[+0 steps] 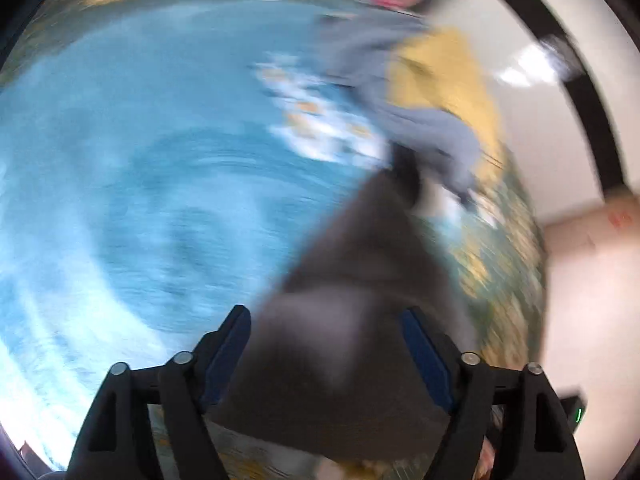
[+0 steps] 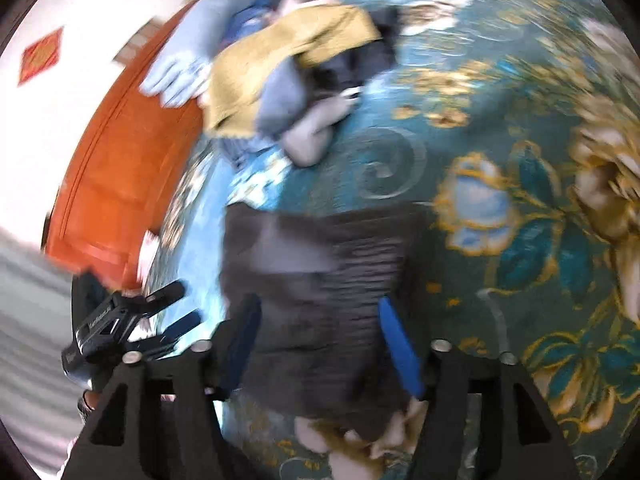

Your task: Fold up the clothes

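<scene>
Both blurred, left gripper (image 1: pixel 324 344) and right gripper (image 2: pixel 316 340) spread around dark garment (image 2: pixel 316 280), floral bedspread (image 2: pixel 520 160) beyond.

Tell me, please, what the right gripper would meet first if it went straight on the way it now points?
Most likely the dark grey garment, which already lies between the open fingers of the right gripper. Beyond it comes the floral bedspread. Blur leaves the depth unclear.

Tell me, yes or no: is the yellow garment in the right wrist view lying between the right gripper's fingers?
No: the yellow garment lies far off in the pile, while dark grey cloth fills the right gripper.
</scene>
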Available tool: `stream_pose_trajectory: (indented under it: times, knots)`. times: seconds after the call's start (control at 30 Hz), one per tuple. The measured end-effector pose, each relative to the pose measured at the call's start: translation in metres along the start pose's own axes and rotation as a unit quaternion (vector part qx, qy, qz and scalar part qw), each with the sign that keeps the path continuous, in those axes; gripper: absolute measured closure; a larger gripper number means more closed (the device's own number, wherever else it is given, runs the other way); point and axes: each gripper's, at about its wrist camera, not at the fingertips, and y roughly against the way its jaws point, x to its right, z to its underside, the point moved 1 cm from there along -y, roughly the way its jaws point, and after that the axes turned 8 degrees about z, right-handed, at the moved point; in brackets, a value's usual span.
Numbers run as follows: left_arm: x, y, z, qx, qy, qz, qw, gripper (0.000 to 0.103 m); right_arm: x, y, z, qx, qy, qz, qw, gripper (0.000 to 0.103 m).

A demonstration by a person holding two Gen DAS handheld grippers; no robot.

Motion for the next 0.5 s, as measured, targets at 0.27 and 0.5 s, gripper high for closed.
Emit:
stream_pose_trajectory:
  times: [0.27, 0.5]
  knots:
    - [-0.023, -0.047, -0.011, -0.064, 0.045, -0.020, 0.9967, 0.008, 0.061, -0.049, 0.021, -0.056, -0.149, -0.104, 0.982, 0.019]
    - [-0.022, -0.068, -0.017, -0.098, 0.041, 0.026, 0.9940, 0.000, 0.050, -0.050, 0.014, -0.054, -0.120, -0.105, 0.986, 0.017]
